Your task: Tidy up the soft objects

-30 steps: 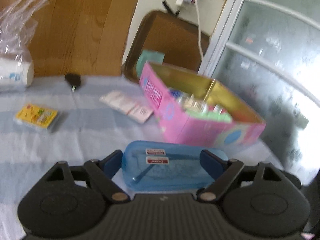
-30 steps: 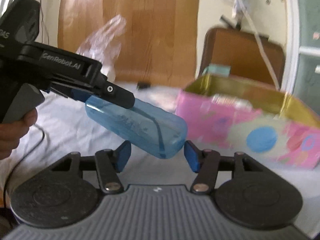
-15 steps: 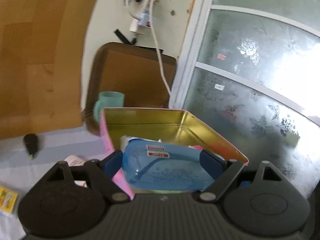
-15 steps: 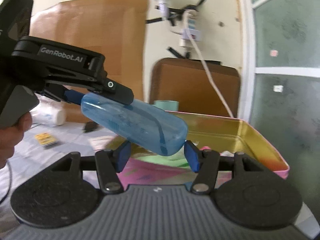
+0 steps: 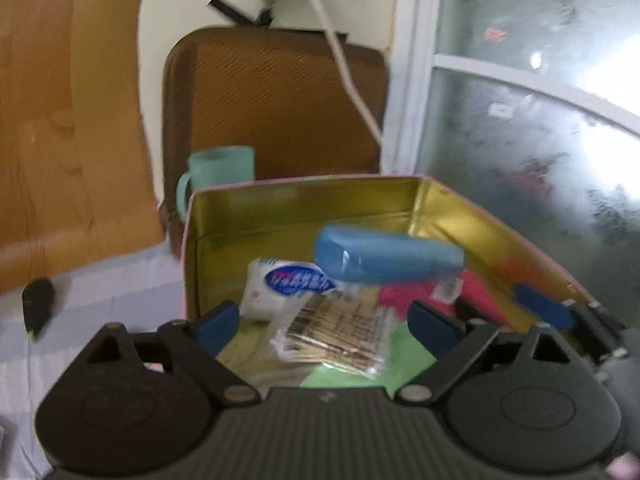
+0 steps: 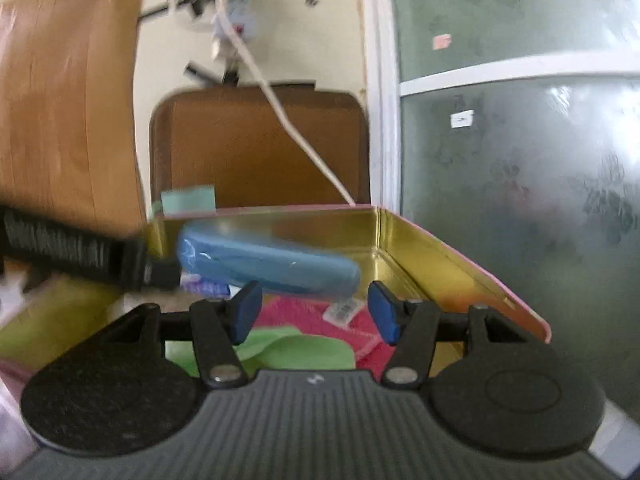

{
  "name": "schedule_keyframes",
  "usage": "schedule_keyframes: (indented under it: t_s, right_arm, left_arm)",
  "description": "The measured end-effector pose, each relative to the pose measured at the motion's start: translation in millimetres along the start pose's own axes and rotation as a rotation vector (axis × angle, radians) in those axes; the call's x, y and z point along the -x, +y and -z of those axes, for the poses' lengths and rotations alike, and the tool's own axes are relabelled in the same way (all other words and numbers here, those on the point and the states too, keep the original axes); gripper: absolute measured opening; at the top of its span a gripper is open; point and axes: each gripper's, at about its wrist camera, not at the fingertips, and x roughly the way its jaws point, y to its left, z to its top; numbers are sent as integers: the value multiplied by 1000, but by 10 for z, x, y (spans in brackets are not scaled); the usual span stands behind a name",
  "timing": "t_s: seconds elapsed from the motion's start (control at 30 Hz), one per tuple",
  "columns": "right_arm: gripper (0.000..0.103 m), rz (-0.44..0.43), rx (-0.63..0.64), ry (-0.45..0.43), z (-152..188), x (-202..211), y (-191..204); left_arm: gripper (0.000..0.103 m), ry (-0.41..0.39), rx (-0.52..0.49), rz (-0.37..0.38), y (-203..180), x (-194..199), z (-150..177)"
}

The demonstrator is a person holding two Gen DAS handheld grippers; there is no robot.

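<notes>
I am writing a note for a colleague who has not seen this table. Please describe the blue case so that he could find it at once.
Find the open tin box, pink outside and gold inside, standing before the frosted glass door. The blue case is inside it, over a red cloth and beside a white tissue pack. It alone is a long, rounded, hard-looking blue shape; its neighbours look soft or flat.

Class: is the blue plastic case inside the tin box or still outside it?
Inside. The blue case shows within the gold inner walls of the tin box, above the packets; whether it rests on them cannot be told. The left gripper stands open, clear of it.
</notes>
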Motion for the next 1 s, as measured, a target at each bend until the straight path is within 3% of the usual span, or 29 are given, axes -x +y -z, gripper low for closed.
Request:
schedule_keyframes:
  t_s: [0.1, 0.23, 0.43, 0.83, 1.0]
  right_arm:
    - [62, -16, -36, 8, 1, 9, -52]
    - [62, -20, -43, 2, 22, 65, -49]
    - [62, -19, -56, -7, -23, -11, -48]
    - [62, 12, -71, -28, -23, 54, -43]
    - [62, 2, -96, -62, 59, 399, 66]
  left_arm:
    - [92, 2, 48, 10, 77, -21, 4]
    - [93, -24, 25, -5, 30, -6, 15]
    - [93, 5, 54, -19, 47, 28, 13]
    - [93, -22, 15, -134, 107, 596, 133]
    - [93, -30, 25, -161, 257, 819, 257]
